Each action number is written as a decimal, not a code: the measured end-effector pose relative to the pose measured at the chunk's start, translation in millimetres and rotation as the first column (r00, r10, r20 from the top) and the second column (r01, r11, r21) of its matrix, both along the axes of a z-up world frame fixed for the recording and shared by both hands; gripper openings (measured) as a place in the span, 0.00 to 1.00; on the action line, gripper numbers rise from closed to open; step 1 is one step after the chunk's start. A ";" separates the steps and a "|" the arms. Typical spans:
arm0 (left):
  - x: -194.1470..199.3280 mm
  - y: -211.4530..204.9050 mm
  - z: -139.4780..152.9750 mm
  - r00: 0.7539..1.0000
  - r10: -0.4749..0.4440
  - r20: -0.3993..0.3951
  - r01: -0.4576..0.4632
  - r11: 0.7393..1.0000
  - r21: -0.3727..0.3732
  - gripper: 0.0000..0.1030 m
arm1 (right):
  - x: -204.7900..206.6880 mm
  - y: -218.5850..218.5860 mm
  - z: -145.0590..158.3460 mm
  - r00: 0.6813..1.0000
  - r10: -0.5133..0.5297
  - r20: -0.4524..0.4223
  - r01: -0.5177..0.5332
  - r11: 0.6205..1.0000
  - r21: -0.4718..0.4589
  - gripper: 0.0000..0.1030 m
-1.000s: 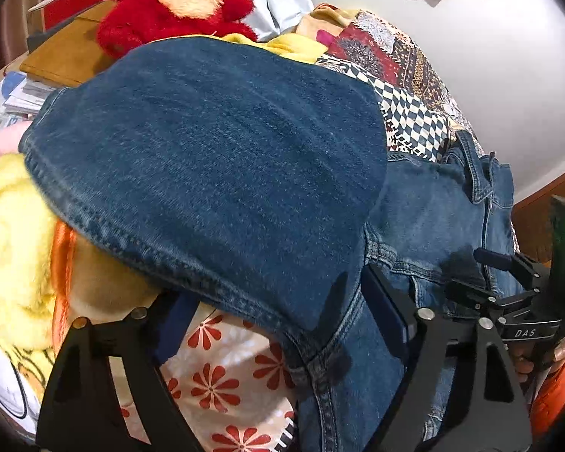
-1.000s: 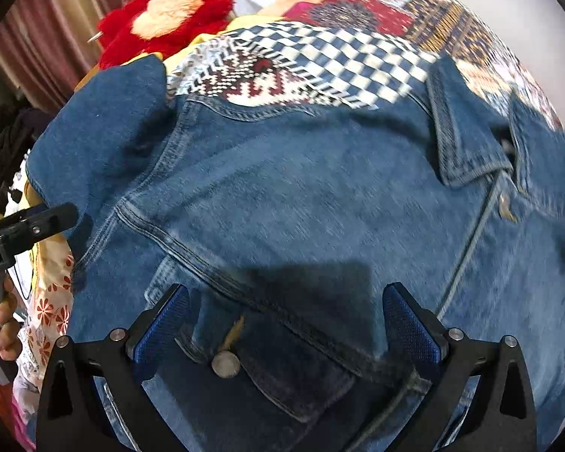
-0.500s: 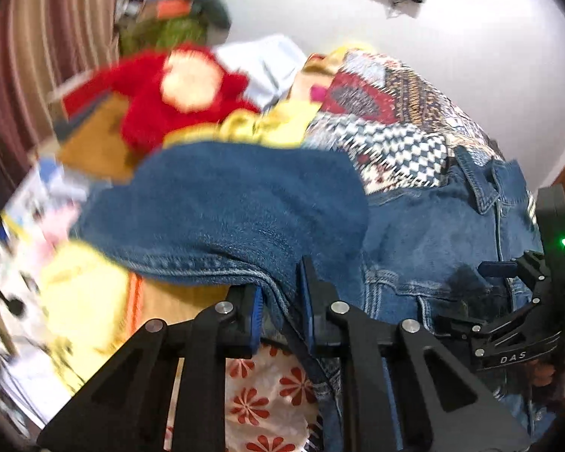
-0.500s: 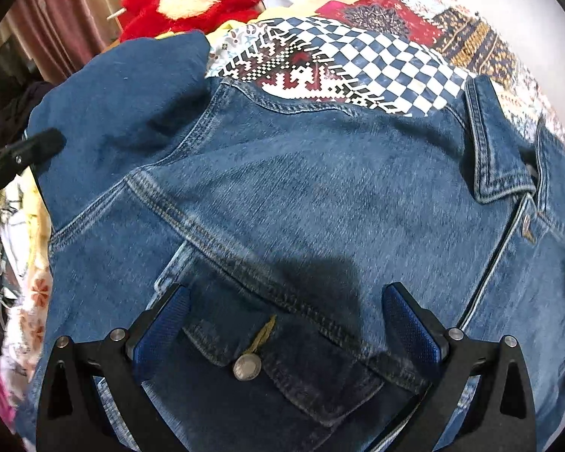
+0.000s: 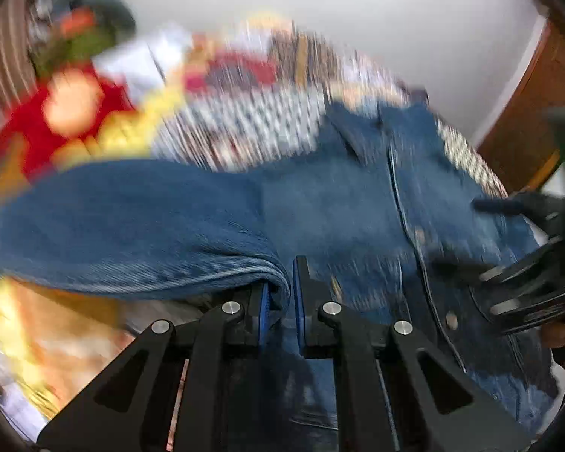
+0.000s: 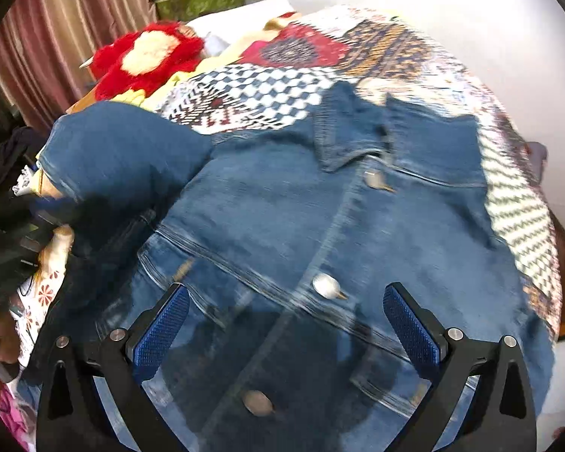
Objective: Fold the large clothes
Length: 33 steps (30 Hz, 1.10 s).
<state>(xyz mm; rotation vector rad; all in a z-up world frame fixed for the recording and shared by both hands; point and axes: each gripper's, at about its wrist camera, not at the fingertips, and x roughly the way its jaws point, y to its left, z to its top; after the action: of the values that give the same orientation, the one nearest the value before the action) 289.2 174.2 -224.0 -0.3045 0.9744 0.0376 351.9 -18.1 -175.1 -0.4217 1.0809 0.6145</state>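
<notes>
Our left tongs point(image 5: 282, 301) have closed since earlier, pinching the denim jacket's point(image 6: 282, 207) sleeve point(image 5: 132, 226); our right tongs point(image 6: 286, 324) gape wide, empty.

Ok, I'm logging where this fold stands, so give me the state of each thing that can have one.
left gripper: shut on the sleeve edge.
right gripper: open, holding nothing, above the jacket front.
denim jacket: spread front up on the bed, buttoned, collar flat.
sleeve: gripped at its edge, lying across to the left.
patchwork bedspread: spread flat under the jacket.
</notes>
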 end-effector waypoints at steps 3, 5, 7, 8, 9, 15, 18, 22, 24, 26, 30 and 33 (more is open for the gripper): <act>6.1 0.3 -40.5 0.993 0.020 -0.118 -0.028 0.998 -0.061 0.10 | -7.8 -23.5 9.7 1.000 -0.028 0.002 0.028 1.000 0.013 1.00; 4.0 0.5 -50.0 0.989 0.029 -0.148 -0.036 0.998 -0.045 0.10 | -12.6 -33.8 12.9 0.999 -0.036 -0.003 0.036 0.999 0.019 1.00; -0.2 1.0 -48.8 0.987 0.031 -0.160 -0.037 0.999 -0.033 0.12 | -18.9 -44.6 16.8 0.999 -0.042 0.011 0.042 0.999 0.014 1.00; -2.6 1.4 -45.3 0.986 0.028 -0.167 -0.034 0.999 -0.034 0.14 | -22.0 -48.2 18.0 0.999 -0.040 0.023 0.040 0.999 0.007 1.00; -7.1 2.4 -38.6 0.986 0.021 -0.166 -0.028 0.999 -0.042 0.26 | -23.0 -49.0 18.7 0.999 -0.038 0.033 0.038 0.999 0.003 1.00; -42.8 18.6 -2.2 0.997 0.045 -0.066 -0.052 0.992 -0.114 0.67 | -31.3 -54.8 28.8 0.995 -0.023 0.092 0.023 1.000 0.008 1.00; -52.5 47.6 9.1 0.993 0.112 -0.041 -0.118 0.979 -0.164 0.67 | -34.0 -51.4 31.9 0.993 -0.023 0.112 0.022 1.000 0.014 1.00; -50.1 92.2 4.7 0.977 0.208 -0.055 -0.215 0.957 -0.193 0.67 | -35.1 -46.6 33.0 0.994 -0.021 0.111 0.018 0.999 0.028 1.00; -46.0 113.8 -7.4 0.962 0.257 -0.095 -0.273 0.933 -0.236 0.67 | -35.5 -44.8 32.4 0.994 -0.015 0.110 0.012 1.000 0.027 1.00; -40.3 131.8 -18.2 0.943 0.304 -0.134 -0.329 0.911 -0.249 0.67 | -35.9 -44.6 31.9 0.993 -0.013 0.119 0.010 1.000 0.020 1.00; -25.1 147.8 -24.1 0.927 0.349 -0.139 -0.371 0.908 -0.194 0.64 | -35.2 -47.6 29.5 0.992 -0.014 0.124 0.014 1.000 0.005 1.00; -21.7 141.8 -12.5 0.934 0.339 -0.108 -0.352 0.926 -0.137 0.57 | -30.6 -52.7 23.5 0.994 -0.028 0.108 0.029 1.000 -0.009 1.00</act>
<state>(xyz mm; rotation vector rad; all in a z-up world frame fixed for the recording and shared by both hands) 267.5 316.1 -236.5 -0.6211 0.9975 0.3009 321.4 -70.9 -151.6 -0.4435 0.9861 0.5548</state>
